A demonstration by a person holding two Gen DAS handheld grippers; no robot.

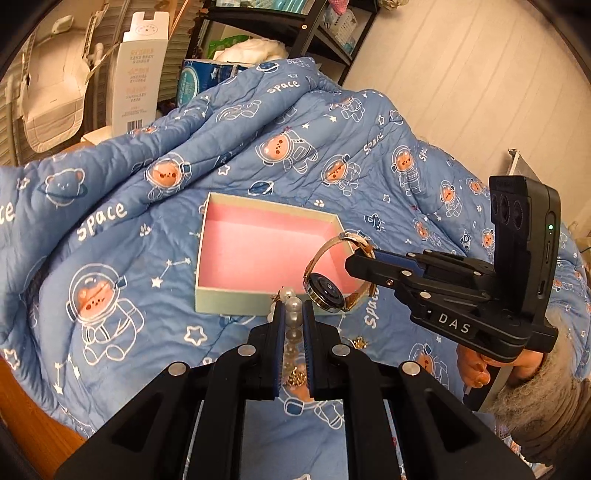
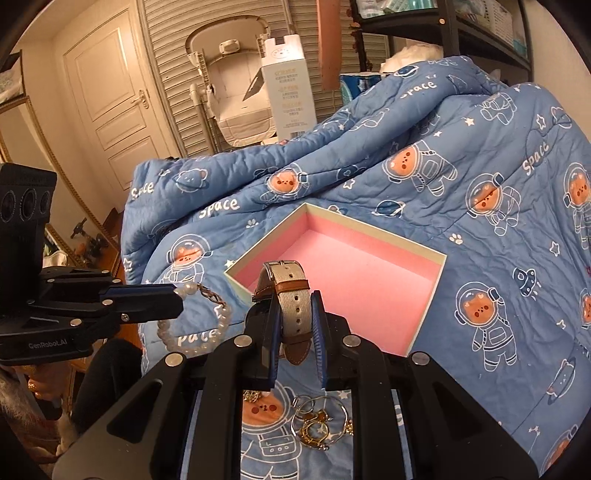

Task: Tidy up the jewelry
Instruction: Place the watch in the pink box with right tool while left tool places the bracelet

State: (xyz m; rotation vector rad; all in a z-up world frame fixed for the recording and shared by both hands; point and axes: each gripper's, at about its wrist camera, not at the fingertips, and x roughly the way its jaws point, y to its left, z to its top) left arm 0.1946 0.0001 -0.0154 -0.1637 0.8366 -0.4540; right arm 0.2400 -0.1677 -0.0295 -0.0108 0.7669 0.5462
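Note:
An open box with a pink lining (image 1: pixel 258 254) (image 2: pixel 354 280) lies on the blue space-print quilt. My left gripper (image 1: pixel 293 314) (image 2: pixel 179 301) is shut on a pearl bracelet (image 1: pixel 293 308) (image 2: pixel 199 325), held just in front of the box's near wall. My right gripper (image 2: pixel 293 321) (image 1: pixel 354 258) is shut on the strap of a wristwatch (image 2: pixel 291 306) (image 1: pixel 328 291), which hangs over the box's near right corner. Loose gold rings and earrings (image 2: pixel 317 424) lie on the quilt below my right gripper; a little gold jewelry also shows in the left wrist view (image 1: pixel 295 376).
The quilt (image 1: pixel 110 221) (image 2: pixel 480 184) rises in folds behind the box. A white carton (image 1: pixel 136 74) (image 2: pixel 290 92), a baby seat (image 2: pixel 232 92) and black shelving (image 1: pixel 295 29) stand behind it. A door (image 2: pixel 110 99) is at the left.

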